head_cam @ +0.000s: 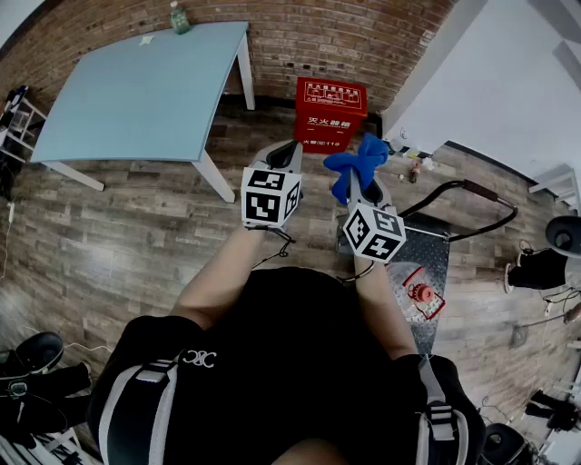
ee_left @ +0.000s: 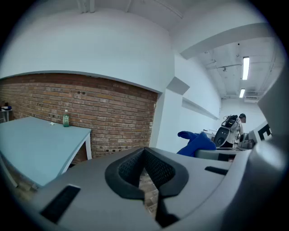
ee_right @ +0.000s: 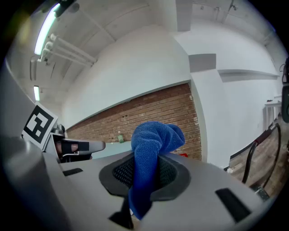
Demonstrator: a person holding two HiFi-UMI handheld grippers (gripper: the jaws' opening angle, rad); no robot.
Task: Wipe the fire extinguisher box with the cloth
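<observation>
The fire extinguisher box stands low on the plank floor against the far brick wall, well apart from the person, so wiping it means a long reach down. I'd guess the blue cloth, which the right hand-held gripper clamps by one narrow fold while the rest flops free, could drag loose or bunch up on a box edge. The box is red and squarish with pale lettering on its top and front, and the left hand-held gripper, just left of the right one, has its jaws drawn together on nothing.

Two claws, one cloth, one red box, one table, one bottle.
</observation>
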